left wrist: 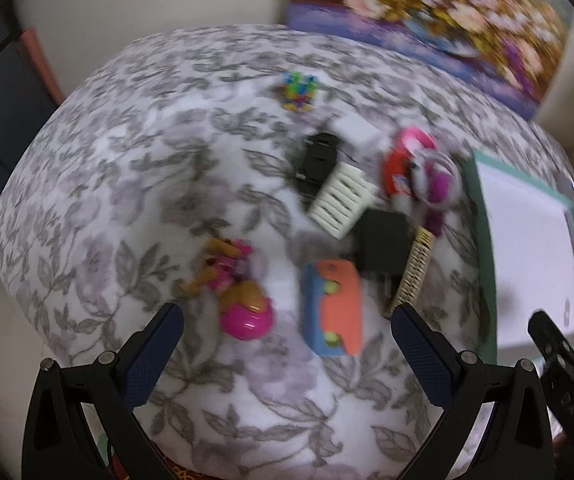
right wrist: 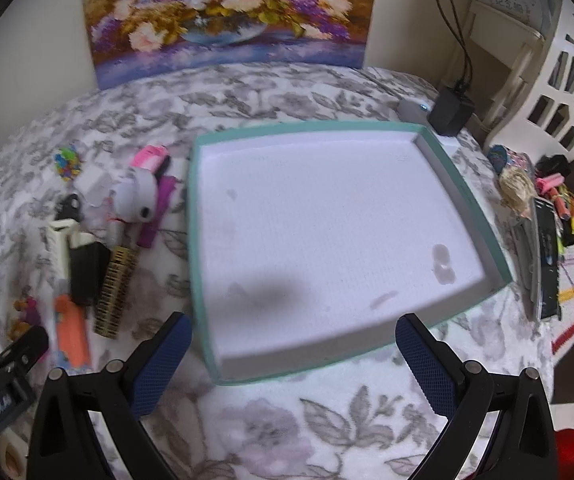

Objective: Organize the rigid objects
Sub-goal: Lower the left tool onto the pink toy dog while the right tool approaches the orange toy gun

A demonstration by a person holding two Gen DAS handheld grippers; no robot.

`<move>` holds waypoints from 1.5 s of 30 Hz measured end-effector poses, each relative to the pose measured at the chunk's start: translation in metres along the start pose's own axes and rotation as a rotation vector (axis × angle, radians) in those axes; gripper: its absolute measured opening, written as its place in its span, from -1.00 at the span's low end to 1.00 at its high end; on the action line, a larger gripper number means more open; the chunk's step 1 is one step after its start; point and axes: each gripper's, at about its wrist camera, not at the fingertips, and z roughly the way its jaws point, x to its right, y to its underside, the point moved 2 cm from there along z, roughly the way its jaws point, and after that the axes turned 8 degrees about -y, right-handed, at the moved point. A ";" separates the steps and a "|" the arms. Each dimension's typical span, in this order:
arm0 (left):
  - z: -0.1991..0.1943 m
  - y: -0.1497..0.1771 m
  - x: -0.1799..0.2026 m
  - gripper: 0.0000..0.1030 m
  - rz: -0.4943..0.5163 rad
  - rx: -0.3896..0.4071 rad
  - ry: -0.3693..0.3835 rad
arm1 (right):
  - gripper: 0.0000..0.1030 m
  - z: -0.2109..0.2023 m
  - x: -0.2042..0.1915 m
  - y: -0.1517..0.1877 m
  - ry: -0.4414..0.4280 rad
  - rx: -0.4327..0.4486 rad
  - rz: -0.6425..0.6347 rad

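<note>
Both claws open and empty: left gripper (left wrist: 287,322) poised over, probably, an orange-blue toy (left wrist: 333,308); right gripper (right wrist: 293,334) fronted the empty tray (right wrist: 207,320) awaiting items.

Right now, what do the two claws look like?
Both look alike. The left claw and right claw each have two black plastic arms with round silver pins, ending in dark blue fingers with a bumpy, dotted grip surface. No cables or sleeves show.

The tablecloth (right wrist: 287,420) is white with grey leaves and flowers. The tray (right wrist: 483,216) has a green rim and a white inside. The toy car (left wrist: 333,308) is orange and blue, and the painting (right wrist: 227,12) shows purple, white and yellow flowers.
</note>
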 end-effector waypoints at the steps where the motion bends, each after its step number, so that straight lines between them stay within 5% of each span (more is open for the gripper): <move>1: 0.002 -0.001 -0.005 1.00 -0.015 0.000 -0.004 | 1.00 -0.001 -0.005 -0.001 -0.018 0.008 -0.013; 9: 0.021 -0.003 -0.008 0.98 -0.031 -0.062 0.019 | 1.00 0.009 -0.047 -0.007 -0.137 -0.014 -0.085; 18: 0.047 -0.003 0.013 0.88 0.025 -0.143 0.045 | 1.00 0.025 -0.054 -0.017 -0.131 -0.033 -0.055; 27: 0.046 -0.005 0.034 0.51 0.100 -0.110 0.008 | 1.00 0.037 -0.060 -0.026 -0.153 -0.053 -0.038; 40: 0.042 -0.012 0.032 0.47 0.100 -0.105 0.038 | 1.00 0.045 -0.068 -0.030 -0.176 -0.067 -0.038; 41: 0.044 -0.014 0.027 0.41 0.088 -0.105 0.050 | 1.00 0.045 -0.068 -0.029 -0.179 -0.068 -0.039; 44: 0.044 -0.016 0.015 -0.21 0.071 -0.091 -0.004 | 1.00 0.044 -0.069 -0.029 -0.192 -0.067 -0.041; 45: 0.047 -0.015 0.012 -0.21 0.065 -0.099 -0.003 | 1.00 0.044 -0.070 -0.029 -0.201 -0.066 -0.040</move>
